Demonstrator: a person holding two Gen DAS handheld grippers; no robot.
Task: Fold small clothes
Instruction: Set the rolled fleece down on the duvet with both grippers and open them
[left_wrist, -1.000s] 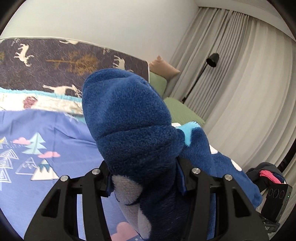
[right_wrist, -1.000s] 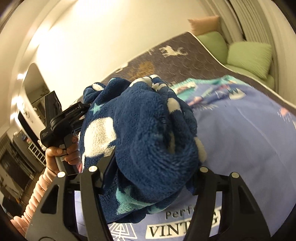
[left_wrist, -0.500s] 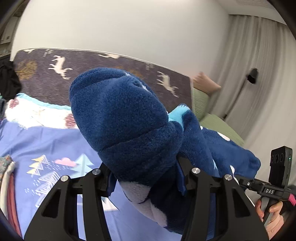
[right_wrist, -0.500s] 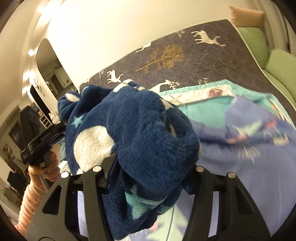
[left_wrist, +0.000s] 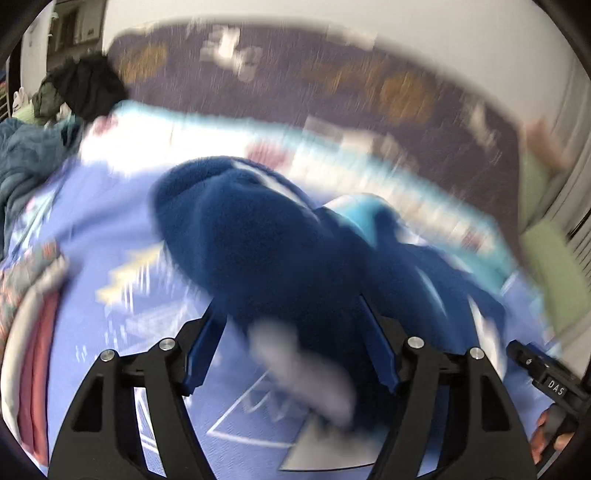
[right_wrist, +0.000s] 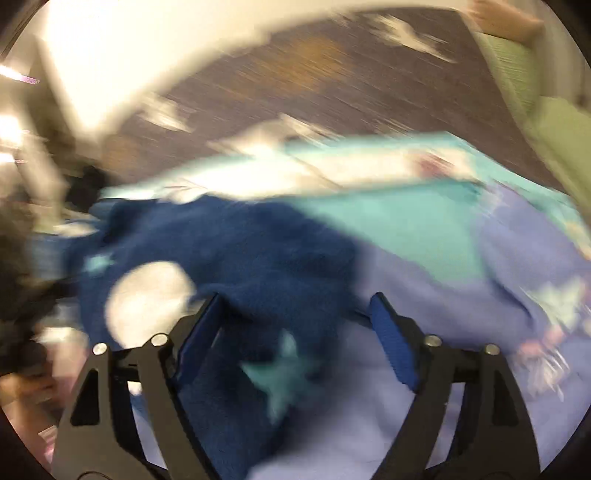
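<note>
A dark blue fleece garment (left_wrist: 258, 243) with white and light blue shapes fills the middle of the left wrist view. My left gripper (left_wrist: 291, 325) is shut on a bunched part of it. The same garment (right_wrist: 229, 266) shows in the right wrist view, spread lower toward the bed. My right gripper (right_wrist: 295, 314) has its jaws standing wide apart, with fleece lying between them mostly against the left finger. Both views are heavily motion-blurred. The other handheld unit (left_wrist: 546, 380) shows at the right edge of the left wrist view.
A lilac printed sheet (left_wrist: 92, 266) covers the bed, with a teal and white blanket (right_wrist: 388, 206) and a dark deer-pattern cover (left_wrist: 332, 74) beyond. Folded clothes (left_wrist: 26, 314) lie at the left. Dark clothes (left_wrist: 85, 85) sit far left. A green sofa (right_wrist: 546, 122) stands on the right.
Both grippers have swung down fast toward the bed and the garment has dropped with them. The right jaws have widened and the fleece hangs looser between them.
</note>
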